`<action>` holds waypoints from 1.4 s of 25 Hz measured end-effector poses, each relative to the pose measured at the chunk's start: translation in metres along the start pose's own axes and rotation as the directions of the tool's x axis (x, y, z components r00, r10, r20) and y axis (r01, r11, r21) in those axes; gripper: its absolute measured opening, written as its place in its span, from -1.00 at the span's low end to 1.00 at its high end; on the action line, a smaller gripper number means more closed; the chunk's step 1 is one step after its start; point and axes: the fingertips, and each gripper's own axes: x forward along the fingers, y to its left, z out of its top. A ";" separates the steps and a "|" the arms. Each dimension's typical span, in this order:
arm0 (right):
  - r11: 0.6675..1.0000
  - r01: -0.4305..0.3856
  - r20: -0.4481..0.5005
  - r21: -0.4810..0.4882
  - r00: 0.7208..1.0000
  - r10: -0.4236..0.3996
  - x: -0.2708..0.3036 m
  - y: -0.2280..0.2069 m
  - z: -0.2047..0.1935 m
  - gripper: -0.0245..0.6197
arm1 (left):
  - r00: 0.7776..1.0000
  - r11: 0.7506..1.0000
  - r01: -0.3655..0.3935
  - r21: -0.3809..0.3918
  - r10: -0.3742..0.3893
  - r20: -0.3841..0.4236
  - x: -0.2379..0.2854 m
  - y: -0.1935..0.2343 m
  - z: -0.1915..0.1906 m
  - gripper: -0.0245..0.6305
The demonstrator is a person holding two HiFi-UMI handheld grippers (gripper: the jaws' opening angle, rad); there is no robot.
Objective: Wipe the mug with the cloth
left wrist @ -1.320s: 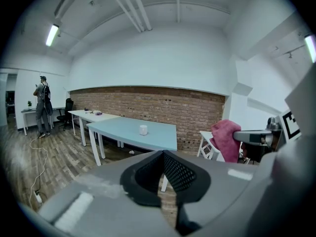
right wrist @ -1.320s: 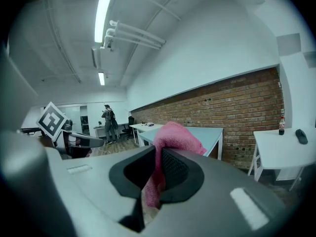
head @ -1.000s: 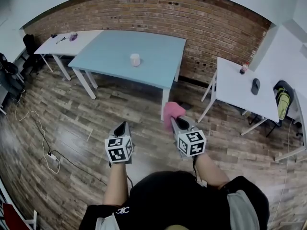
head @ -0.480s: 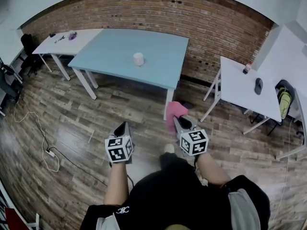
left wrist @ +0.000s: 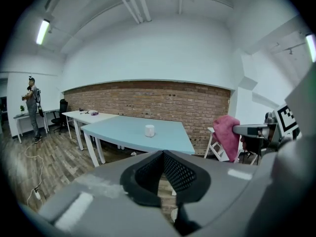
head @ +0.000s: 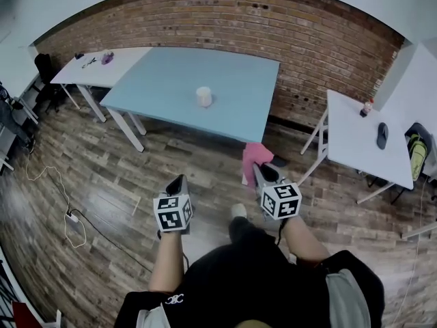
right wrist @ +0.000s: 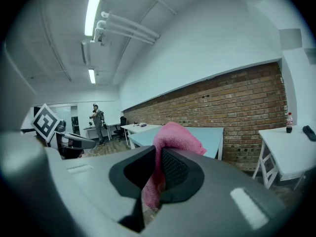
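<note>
A small white mug (head: 203,96) stands upright near the middle of the light blue table (head: 171,80), also seen far ahead in the left gripper view as the mug (left wrist: 149,130). My right gripper (head: 263,174) is shut on a pink cloth (head: 254,158) that bunches above its jaws; the cloth (right wrist: 170,141) fills the jaw gap in the right gripper view. My left gripper (head: 178,182) is shut and holds nothing. Both grippers are held over the wooden floor, well short of the table.
White tables stand at the left (head: 95,63) and right (head: 365,139), the right one with a bottle (head: 367,106) and a dark object (head: 382,134). A brick wall (head: 273,26) runs behind. Cables (head: 68,217) lie on the floor at left. A person (left wrist: 32,102) stands far left.
The view has advanced toward the blue table; the table and mug sit lower and larger in the head view. Both grippers keep their grip and relative pose.
</note>
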 end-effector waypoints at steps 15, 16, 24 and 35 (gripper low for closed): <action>0.999 -0.038 -0.066 -0.023 0.997 0.037 0.142 -0.086 0.037 -0.81 | 0.999 1.000 0.000 0.014 0.000 -0.052 0.157 0.017 0.067 -0.91; 0.999 -0.046 -0.072 -0.026 0.996 0.044 0.153 -0.091 0.039 -0.81 | 0.998 1.000 -0.003 0.010 0.004 -0.057 0.167 0.019 0.071 -0.91; 0.989 -0.125 -0.119 -0.080 0.986 0.115 0.225 -0.125 0.060 -0.81 | 0.997 1.000 -0.024 -0.001 0.024 -0.073 0.237 0.024 0.104 -0.91; 0.984 -0.165 -0.195 -0.074 0.970 0.148 0.279 -0.145 0.057 -0.81 | 0.993 1.000 -0.030 0.003 0.030 -0.115 0.287 0.042 0.104 -0.91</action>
